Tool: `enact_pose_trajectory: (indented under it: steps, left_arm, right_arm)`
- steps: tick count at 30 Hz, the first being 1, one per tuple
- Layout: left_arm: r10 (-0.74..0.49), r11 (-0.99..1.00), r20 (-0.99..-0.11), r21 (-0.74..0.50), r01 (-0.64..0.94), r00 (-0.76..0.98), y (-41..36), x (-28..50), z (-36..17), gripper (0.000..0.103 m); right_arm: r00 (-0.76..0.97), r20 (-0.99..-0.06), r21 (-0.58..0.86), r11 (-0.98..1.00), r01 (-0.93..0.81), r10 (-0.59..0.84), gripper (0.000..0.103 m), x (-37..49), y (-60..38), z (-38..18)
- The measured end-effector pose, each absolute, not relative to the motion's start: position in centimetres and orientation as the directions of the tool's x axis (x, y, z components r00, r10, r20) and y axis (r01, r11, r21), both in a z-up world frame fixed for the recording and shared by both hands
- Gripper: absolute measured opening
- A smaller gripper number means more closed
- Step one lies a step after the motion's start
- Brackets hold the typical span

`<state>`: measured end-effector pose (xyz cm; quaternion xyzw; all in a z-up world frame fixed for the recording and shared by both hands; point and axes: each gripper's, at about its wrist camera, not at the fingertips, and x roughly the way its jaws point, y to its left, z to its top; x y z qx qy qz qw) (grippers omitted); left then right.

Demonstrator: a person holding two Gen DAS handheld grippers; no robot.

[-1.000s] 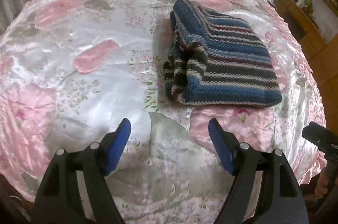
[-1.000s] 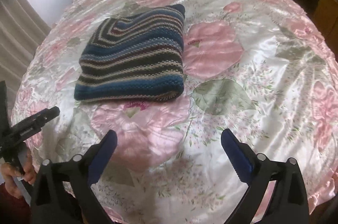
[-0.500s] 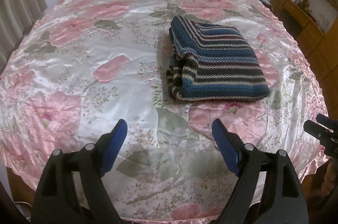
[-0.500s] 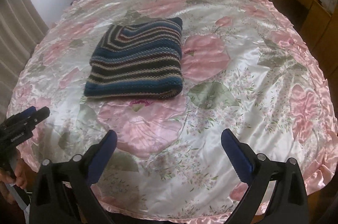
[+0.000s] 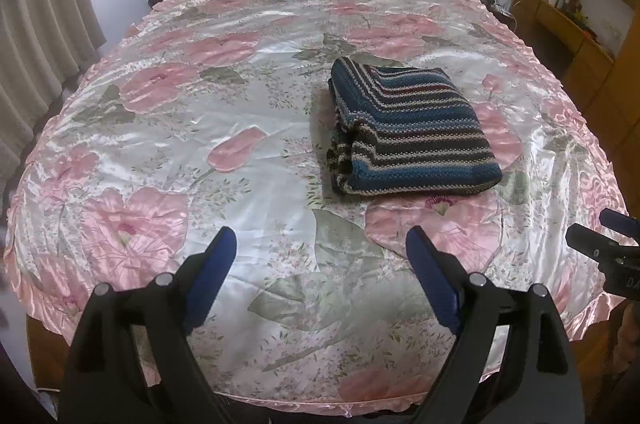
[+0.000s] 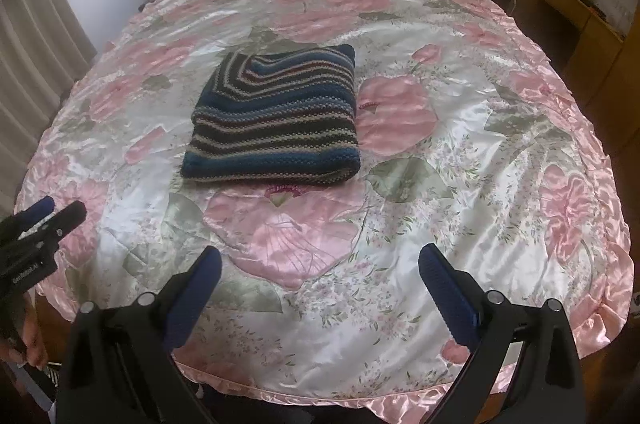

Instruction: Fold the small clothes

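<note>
Striped blue knitted garment (image 5: 412, 131) lies folded on the pink floral satin bedspread (image 5: 200, 151), at twelve o'clock from the wide, empty left tongs (image 5: 320, 244) and right tongs (image 6: 320, 260).

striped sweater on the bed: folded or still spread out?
Folded. The sweater lies as a compact rectangle on the bedspread, stacked layers showing at its left edge; neither hand-held gripper touches it.

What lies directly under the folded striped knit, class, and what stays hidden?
The folded striped knit rests on the floral satin bedspread; a pink flower pokes out beneath its near edge. The cloth directly underneath and the knit's inner layers are covered.
</note>
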<state>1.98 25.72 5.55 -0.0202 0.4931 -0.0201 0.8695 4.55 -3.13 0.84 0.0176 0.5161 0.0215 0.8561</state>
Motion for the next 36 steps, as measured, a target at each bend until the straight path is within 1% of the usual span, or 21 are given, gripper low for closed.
enact_pose_trajectory:
  steps: [14, 36]
  left_arm:
    - [-0.036, 0.999, -0.850, -0.035, 0.013, 0.525, 25.5, 1.4, 6.0, 0.089]
    - [-0.023, 1.000, -0.858, -0.024, 0.005, 0.514, 25.9, 1.5, 5.5, 0.089]
  right_arm:
    - [0.472, -0.880, 0.043, 0.999, -0.019, 0.047, 0.099, 3.7, -2.2, 1.5]
    - [0.481, -0.876, 0.027, 0.999, -0.029, 0.038, 0.099, 3.9, -1.2, 1.4]
